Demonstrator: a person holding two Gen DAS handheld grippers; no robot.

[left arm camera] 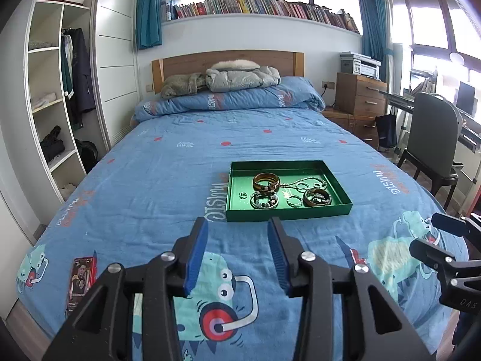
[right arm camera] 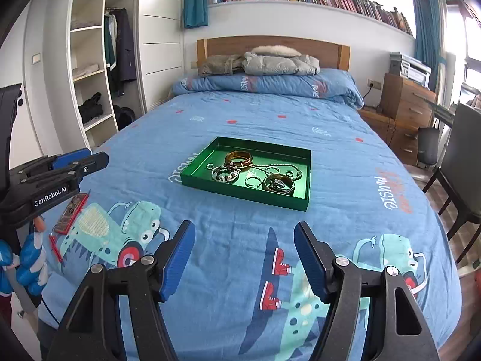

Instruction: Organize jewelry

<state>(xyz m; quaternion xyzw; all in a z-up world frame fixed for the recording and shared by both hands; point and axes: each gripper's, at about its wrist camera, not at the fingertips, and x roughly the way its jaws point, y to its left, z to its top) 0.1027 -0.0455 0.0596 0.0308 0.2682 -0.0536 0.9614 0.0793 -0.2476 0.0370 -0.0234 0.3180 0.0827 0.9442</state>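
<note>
Both claws hovering spread wide, holding nothing — jewelry sitting in the tray ahead

My left claw (left arm camera: 237,225) and right claw (right arm camera: 245,231) are gaping; bangles (right arm camera: 239,158), rings and a bead chain (left arm camera: 312,182) are lying tangled in the green tray (right arm camera: 240,200) — I'm worrying that grabbing one drags another out.

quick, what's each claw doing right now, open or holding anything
Left claw: open, holding nothing, above the bedspread short of the green tray.
Right claw: open, holding nothing, also short of the tray.
</note>
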